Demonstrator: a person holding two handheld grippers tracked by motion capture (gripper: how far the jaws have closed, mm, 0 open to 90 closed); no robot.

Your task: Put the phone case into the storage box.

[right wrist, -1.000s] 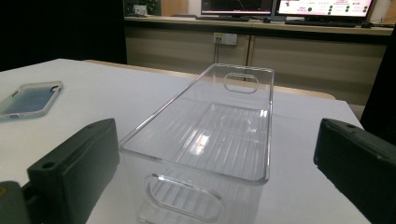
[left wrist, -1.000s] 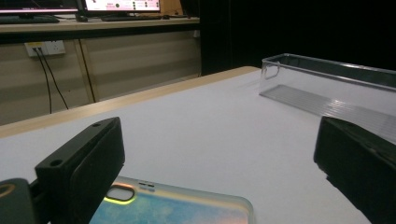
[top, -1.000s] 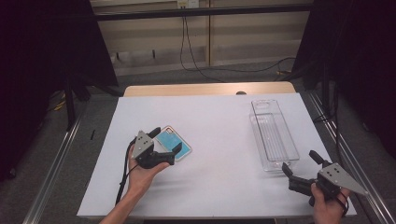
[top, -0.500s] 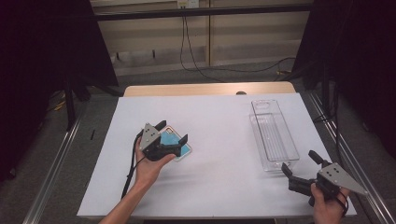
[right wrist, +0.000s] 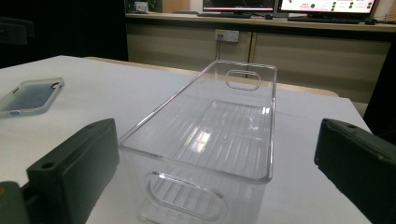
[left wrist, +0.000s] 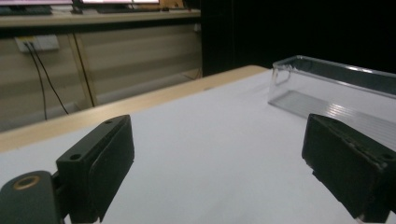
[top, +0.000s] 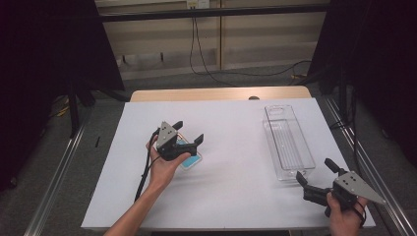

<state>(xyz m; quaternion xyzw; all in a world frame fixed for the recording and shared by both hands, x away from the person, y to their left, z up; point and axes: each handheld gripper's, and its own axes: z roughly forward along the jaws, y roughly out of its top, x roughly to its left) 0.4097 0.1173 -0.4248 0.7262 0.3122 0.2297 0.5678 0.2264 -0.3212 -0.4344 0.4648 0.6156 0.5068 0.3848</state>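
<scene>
The left hand-held gripper [top: 188, 133] is held above the white table [top: 231, 196] with its jaws wide apart and nothing between them; they have just been closing slightly. A phone in a clear case [top: 191, 158] lies flat on the table directly beneath and just near of it, partly covered by the hand. The right hand-held gripper [top: 316, 174] is seen open and empty at the near right corner, its jaws just short of the near end of the clear plastic bin [top: 288, 142].
</scene>
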